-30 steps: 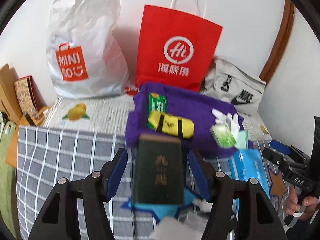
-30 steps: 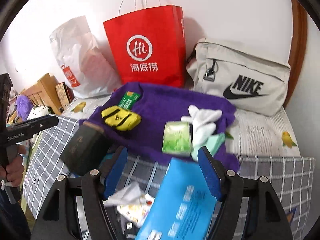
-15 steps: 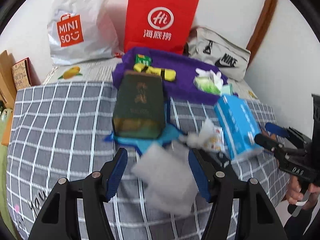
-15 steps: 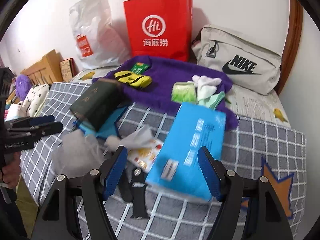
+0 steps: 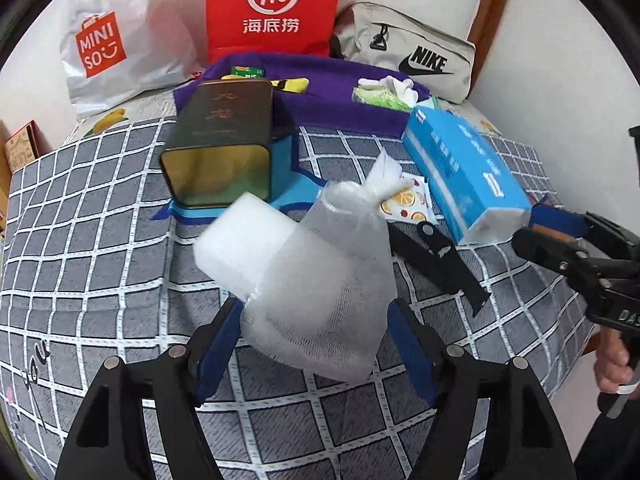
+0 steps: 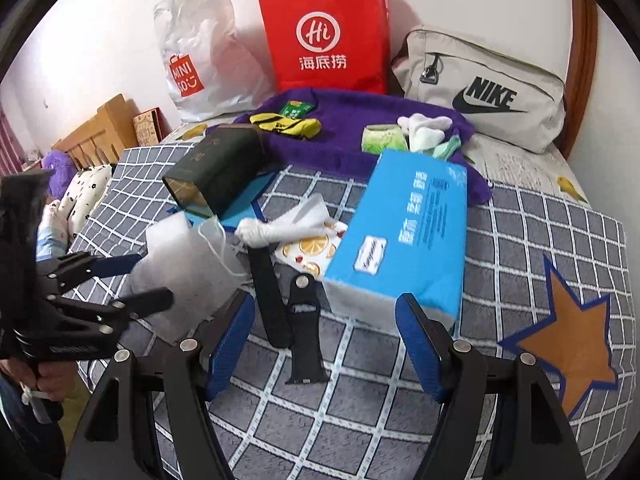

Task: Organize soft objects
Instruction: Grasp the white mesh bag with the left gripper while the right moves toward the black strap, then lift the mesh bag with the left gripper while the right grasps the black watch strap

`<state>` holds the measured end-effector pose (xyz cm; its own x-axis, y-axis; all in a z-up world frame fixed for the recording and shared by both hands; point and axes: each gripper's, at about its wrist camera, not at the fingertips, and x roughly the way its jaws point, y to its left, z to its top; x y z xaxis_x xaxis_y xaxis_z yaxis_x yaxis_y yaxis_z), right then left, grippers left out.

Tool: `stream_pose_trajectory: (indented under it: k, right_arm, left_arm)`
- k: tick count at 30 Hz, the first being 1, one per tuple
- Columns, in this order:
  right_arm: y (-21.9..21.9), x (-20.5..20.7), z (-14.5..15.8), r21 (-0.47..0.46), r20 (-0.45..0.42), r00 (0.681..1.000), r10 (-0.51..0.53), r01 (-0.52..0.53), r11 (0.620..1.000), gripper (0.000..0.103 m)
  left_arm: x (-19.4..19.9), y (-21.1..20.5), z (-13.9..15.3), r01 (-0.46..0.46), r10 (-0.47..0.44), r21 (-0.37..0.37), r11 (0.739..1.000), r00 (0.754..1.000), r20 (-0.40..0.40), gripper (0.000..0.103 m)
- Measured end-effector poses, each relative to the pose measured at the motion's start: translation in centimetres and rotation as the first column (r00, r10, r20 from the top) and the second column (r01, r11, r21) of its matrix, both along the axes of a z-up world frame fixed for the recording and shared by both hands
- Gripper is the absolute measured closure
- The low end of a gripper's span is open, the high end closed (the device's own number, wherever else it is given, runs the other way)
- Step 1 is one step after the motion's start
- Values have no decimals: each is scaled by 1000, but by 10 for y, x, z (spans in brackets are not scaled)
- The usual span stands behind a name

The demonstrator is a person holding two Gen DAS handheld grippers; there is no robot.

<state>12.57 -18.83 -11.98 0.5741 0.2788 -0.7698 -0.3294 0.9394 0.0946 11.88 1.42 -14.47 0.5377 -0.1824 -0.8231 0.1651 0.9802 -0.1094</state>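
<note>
A white mesh bag with a white foam block in it (image 5: pixel 304 272) lies on the checked bedspread (image 5: pixel 92 264), between the fingers of my open left gripper (image 5: pixel 316 344); I cannot tell if they touch it. It also shows in the right wrist view (image 6: pixel 184 268). My right gripper (image 6: pixel 324 340) is open and empty, just in front of a blue tissue pack (image 6: pixel 404 232) and a black watch strap (image 6: pixel 296 312). A purple towel (image 6: pixel 360 140) behind carries yellow socks (image 6: pixel 288 126), a green packet (image 6: pixel 382 138) and white gloves (image 6: pixel 426 130).
A dark green tin (image 5: pixel 222 144) lies on a blue sheet. A red paper bag (image 6: pixel 328 36), a white Miniso bag (image 6: pixel 200 52) and a grey Nike pouch (image 6: pixel 484 88) stand along the wall. A citrus-print pack (image 6: pixel 312 250) lies by the tissue pack.
Both grippers have pulled back toward the bed's near edge. The mesh bag, earlier ahead of the left fingers, now sits between them. Both stay open.
</note>
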Motion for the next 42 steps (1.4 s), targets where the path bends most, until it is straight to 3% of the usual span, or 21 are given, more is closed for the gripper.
stream_pose_trajectory:
  k: [2,5,11,14,18,22,27,37,42]
  right_arm:
    - [-3,-2,-2,-2,1,1000,-8,8,1000,31]
    - [-8,-4,-5,8,-7,1000,-22,22,1000,31]
    - [-8,-10,-10,12,-10,1000,-21,21,1000,31]
    - [-6,-13,-11,11,-12,1000,-14,14,1000,31]
    - [-4,-18,-8,6,0,1000,-2,2,1000,31]
    - [-4,-19,-9,17,-6,1000,3,-3,1000,31]
    - [-5,-19,-12,14,-17,1000,7,-7,1000,31]
    - [-28,-14,-20,15,-44,998,-44,45,999,31]
    - [-42,-12,-27,7,-64,995,-79,80,997,31]
  left_arm:
    - [0,-1,-2,-1,0,13,1000,1000,15,32]
    - [-3,-1,-1,8,-9,25,1000,1000,22,53]
    - [-19,1,8,57,-59,27,998,997,52,82]
    - [-29,-1,9,85,-86,27,996,995,57,89]
    - [-44,-3,10,123,-123,6,992,991,57,90]
    - [-46,-10,5,141,-141,9,990,989,50,88]
    - [-36,-15,-3,113,-113,8,994,993,37,45]
    - [-15,-54,-23,166,-165,95,982,986,-18,39]
    - [-10,-70,-28,177,-177,130,976,984,-8,29]
